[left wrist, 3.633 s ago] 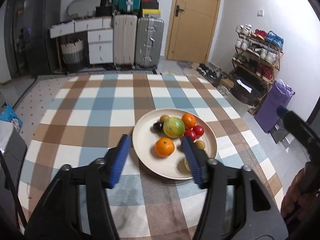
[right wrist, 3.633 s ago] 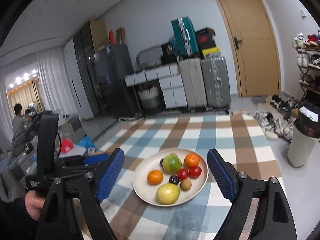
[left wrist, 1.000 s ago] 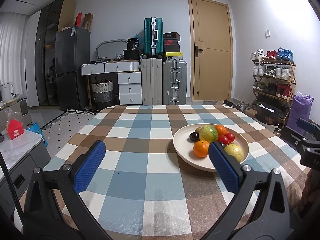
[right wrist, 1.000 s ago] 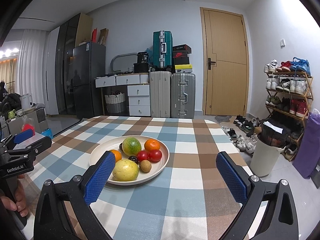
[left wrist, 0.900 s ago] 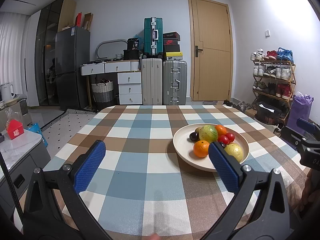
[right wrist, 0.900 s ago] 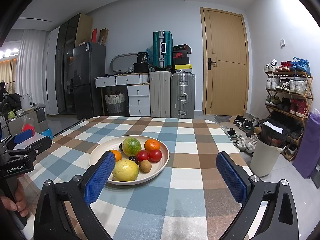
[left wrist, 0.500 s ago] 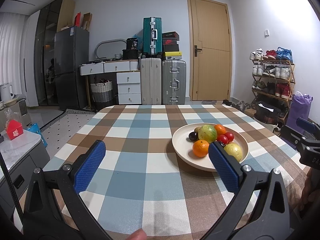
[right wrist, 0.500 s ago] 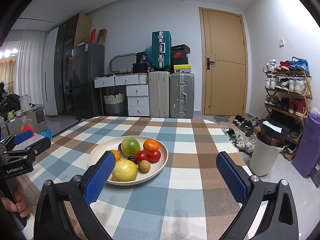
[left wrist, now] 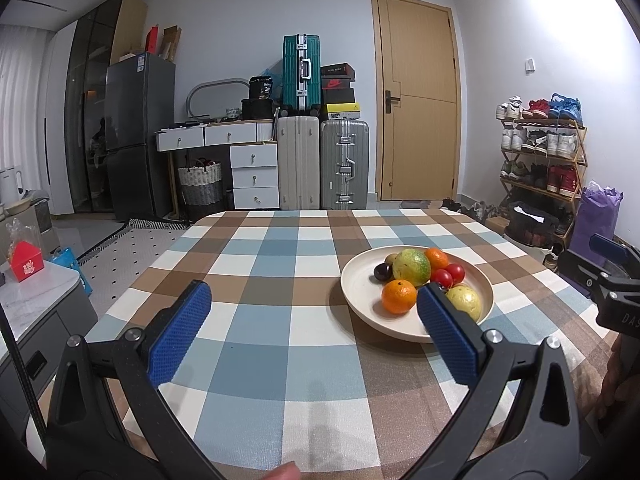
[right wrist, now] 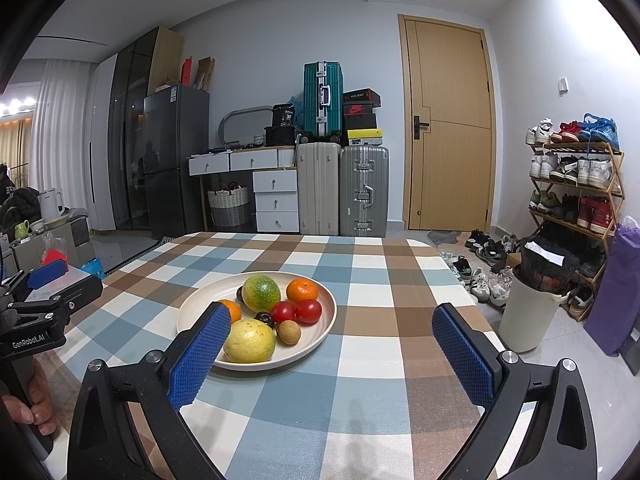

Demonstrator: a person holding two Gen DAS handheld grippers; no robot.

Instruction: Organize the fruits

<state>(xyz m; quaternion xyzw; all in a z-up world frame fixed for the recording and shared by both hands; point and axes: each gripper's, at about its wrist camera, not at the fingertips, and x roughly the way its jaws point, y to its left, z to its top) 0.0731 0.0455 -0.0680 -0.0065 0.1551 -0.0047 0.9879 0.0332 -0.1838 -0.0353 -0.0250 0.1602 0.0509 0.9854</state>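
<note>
While both tools hover low over the checked tablecloth (left wrist: 280,320), we find the left gripper (left wrist: 314,332) and right gripper (right wrist: 332,350) spread wide and holding nothing. We note the fruits heaped on the cream plate (right wrist: 316,340) mid-table, just beyond the fingertips.

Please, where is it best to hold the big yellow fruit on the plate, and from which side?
Probably across the widest middle of the yellow fruit, coming from above: it sits at the near rim of the plate, the small brown fruit beside it, its top clear.
</note>
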